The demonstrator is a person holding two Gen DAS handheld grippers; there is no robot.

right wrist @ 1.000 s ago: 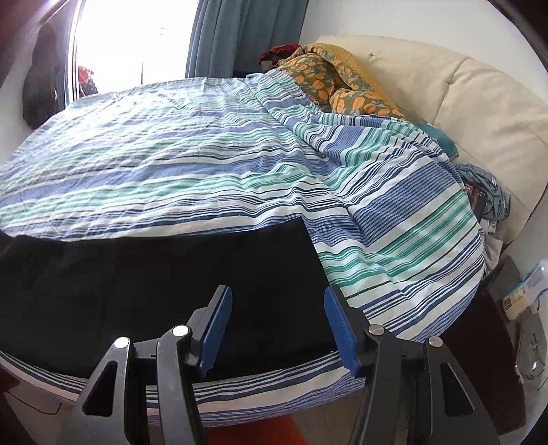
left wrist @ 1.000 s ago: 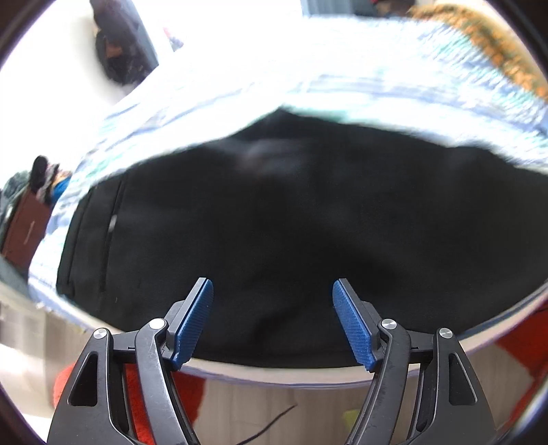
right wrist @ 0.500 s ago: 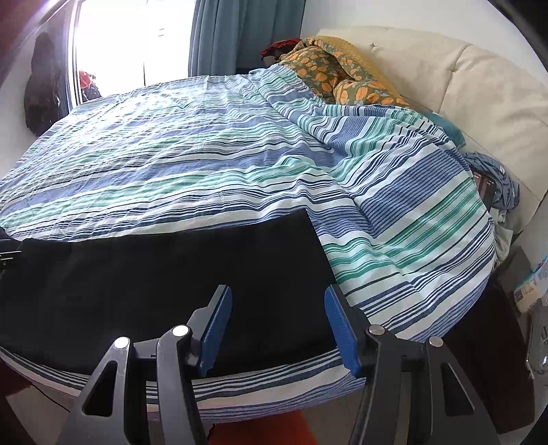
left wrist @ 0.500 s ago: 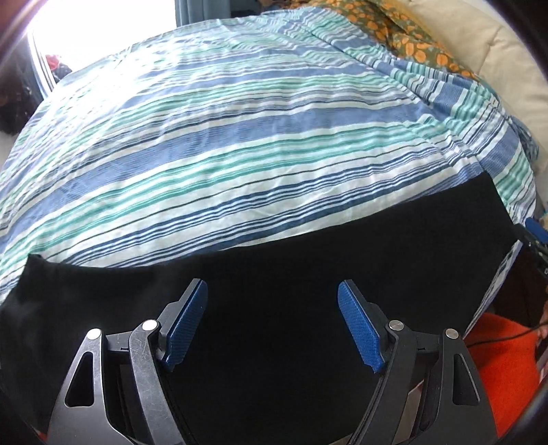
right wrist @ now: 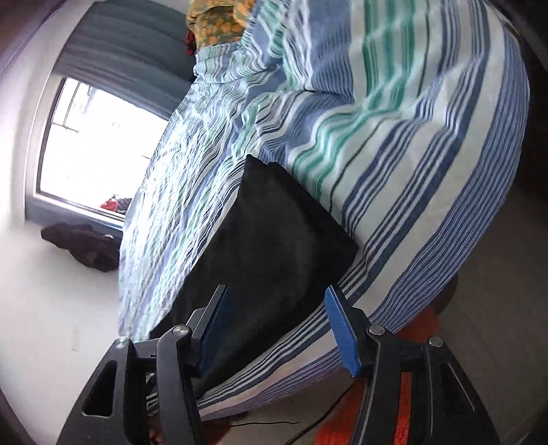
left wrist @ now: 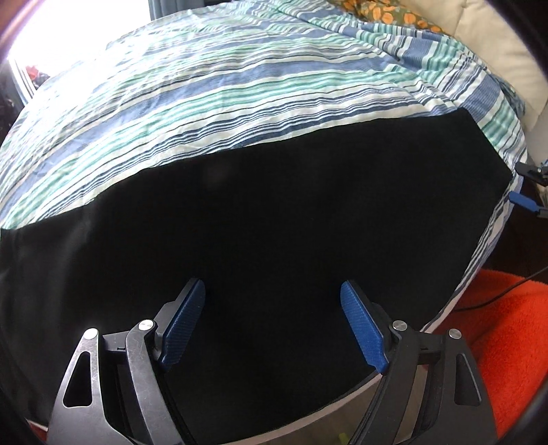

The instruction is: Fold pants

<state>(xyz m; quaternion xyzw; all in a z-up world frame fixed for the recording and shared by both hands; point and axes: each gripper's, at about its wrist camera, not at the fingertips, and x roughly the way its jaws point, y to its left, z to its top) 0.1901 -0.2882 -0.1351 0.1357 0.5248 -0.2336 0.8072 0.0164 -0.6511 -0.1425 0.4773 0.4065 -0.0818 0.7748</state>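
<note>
Black pants (left wrist: 274,219) lie flat in a long band along the near edge of a bed with a striped blue, green and white cover (left wrist: 222,85). My left gripper (left wrist: 272,294) is open and empty, just above the pants' middle. My right gripper (right wrist: 275,301) is open and empty, rolled sideways, over the right end of the pants (right wrist: 274,232) near the bed's edge. The right gripper's blue fingertips also show at the far right of the left wrist view (left wrist: 524,200).
An orange rug (left wrist: 507,335) and a black cable (left wrist: 513,287) lie on the floor at the bed's right. A patterned orange blanket (right wrist: 219,24) and a cream headboard (left wrist: 496,41) are at the far end. A window (right wrist: 92,143) and dark clothes (right wrist: 85,244) sit beyond the bed.
My left gripper turned from the pants' left end toward the right, then eased closer. My right gripper rolled sharply sideways and moved toward the pants' right end. Both stayed open.
</note>
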